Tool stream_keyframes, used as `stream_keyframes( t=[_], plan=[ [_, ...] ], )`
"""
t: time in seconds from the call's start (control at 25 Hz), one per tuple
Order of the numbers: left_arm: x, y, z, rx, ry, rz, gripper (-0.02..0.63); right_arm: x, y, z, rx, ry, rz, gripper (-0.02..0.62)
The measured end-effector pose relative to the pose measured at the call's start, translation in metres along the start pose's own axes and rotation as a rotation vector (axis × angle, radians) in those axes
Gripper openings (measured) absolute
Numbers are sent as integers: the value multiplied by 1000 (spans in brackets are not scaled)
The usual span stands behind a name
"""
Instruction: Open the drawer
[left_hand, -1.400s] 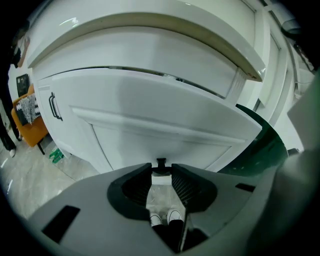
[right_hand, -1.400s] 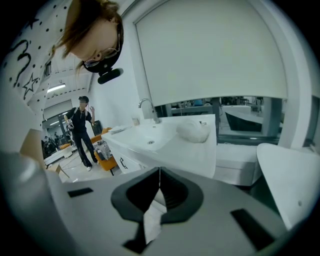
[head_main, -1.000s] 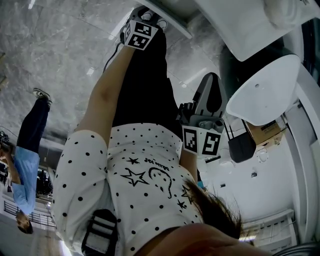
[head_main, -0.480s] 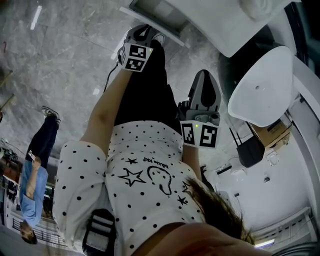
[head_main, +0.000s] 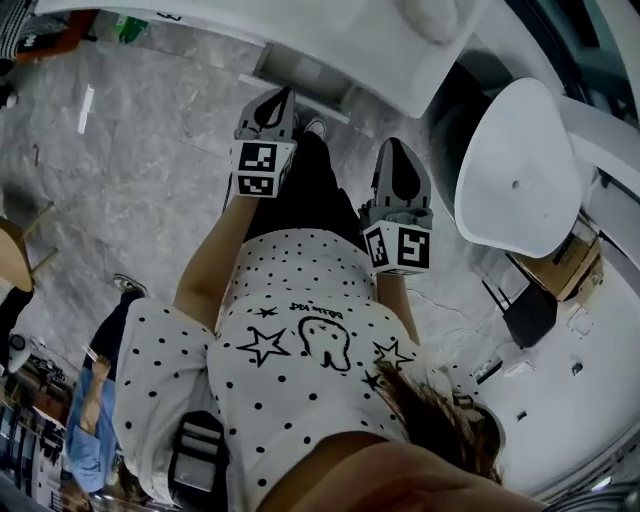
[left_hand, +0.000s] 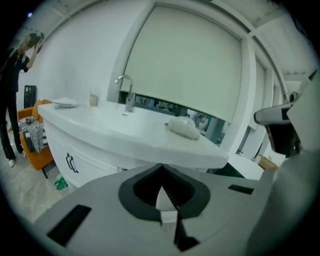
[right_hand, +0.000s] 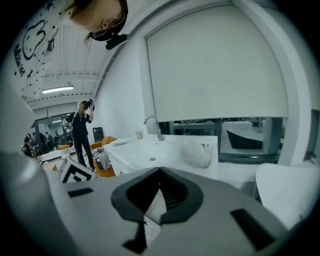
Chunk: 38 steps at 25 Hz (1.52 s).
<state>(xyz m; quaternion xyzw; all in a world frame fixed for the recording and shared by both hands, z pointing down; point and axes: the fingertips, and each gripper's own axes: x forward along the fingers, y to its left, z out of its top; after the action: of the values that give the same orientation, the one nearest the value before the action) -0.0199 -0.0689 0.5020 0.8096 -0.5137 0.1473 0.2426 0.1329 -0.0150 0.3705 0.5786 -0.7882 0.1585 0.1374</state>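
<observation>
The white vanity (left_hand: 125, 132) stands ahead of me, with a black handle (left_hand: 71, 163) on its front panel in the left gripper view. In the head view its edge (head_main: 330, 45) lies just beyond both grippers. My left gripper (head_main: 279, 95) is raised in front of it; its jaws are closing, tips together (left_hand: 161, 167), with nothing between them. To its right my right gripper (head_main: 392, 147) is also shut and empty, its tips (right_hand: 160, 172) pointing over the counter towards the basin (right_hand: 152, 158).
A faucet (left_hand: 128, 93) and a white rounded lump (left_hand: 184, 127) sit on the counter. There is a white chair (head_main: 520, 170) at my right, with a cardboard box (head_main: 562, 262) behind it. A person (left_hand: 17, 85) stands left of the vanity beside an orange seat (left_hand: 36, 134).
Both grippers have risen from low near the floor up toward the vanity, the left one much more. They now sit side by side.
</observation>
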Motion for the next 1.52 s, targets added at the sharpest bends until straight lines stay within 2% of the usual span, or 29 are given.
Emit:
stream_keyframes(
  t=[0.24, 0.4, 0.64, 0.88, 1.12, 1.52],
  plan=[
    [-30, -32, 86, 16, -119, -56, 5, -6, -4, 39, -23, -64, 12, 14],
    [-54, -49, 124, 13, -190, -74, 5, -16, -10, 55, -47, -81, 5, 14],
    [-77, -37, 176, 51, -311, -49, 5, 2, -9, 81, -47, -156, 20, 14],
    [-100, -39, 197, 61, -364, -39, 4, 6, -7, 101, -63, -191, 32, 14],
    [-103, -47, 210, 86, -379, -67, 3, 11, -16, 122, -78, -223, 24, 14],
    [-89, -55, 222, 76, -389, -99, 5, 15, -30, 126, -95, -219, 17, 14]
  ],
)
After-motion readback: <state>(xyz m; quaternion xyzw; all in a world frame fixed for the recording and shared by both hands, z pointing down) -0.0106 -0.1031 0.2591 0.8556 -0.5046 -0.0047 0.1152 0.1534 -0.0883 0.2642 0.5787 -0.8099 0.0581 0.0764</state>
